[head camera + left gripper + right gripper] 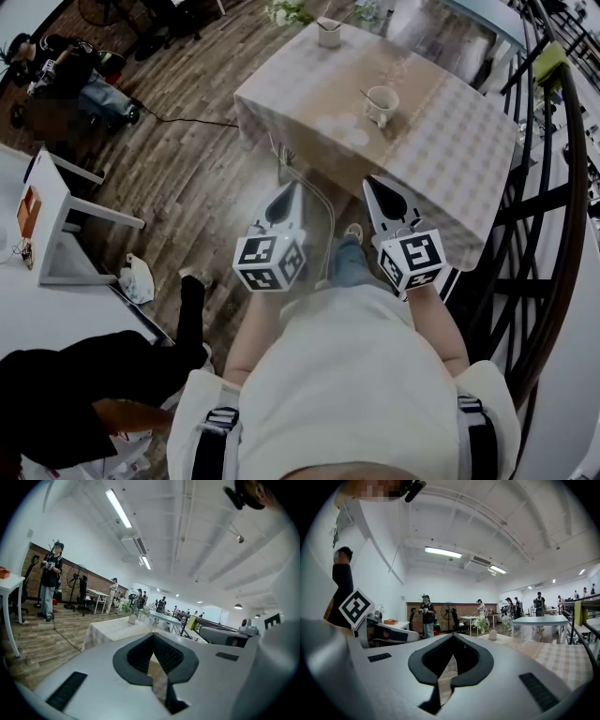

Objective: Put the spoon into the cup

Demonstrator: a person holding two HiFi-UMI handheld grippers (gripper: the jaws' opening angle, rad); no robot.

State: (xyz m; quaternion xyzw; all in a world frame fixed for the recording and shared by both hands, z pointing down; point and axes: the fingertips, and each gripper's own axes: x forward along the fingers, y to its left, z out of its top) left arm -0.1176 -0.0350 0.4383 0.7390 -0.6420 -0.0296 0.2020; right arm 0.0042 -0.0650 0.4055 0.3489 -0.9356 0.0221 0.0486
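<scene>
In the head view a white cup (382,103) stands on the table with the checked cloth (441,150). A thin spoon handle (366,95) slants up from the cup's left rim; its bowl is hidden. Both grippers hover close to my body, short of the table's near edge and well apart from the cup. My left gripper (283,197) is shut and empty, its dark jaws meeting at the tip (152,634). My right gripper (379,187) is likewise shut with nothing held (453,635). The cup does not show clearly in either gripper view.
A small white pot with a plant (329,33) stands at the table's far edge, also seen as the pot (492,634). A black metal railing (553,216) runs along the right. A white side table (52,211) and a person in black (84,403) are at the left.
</scene>
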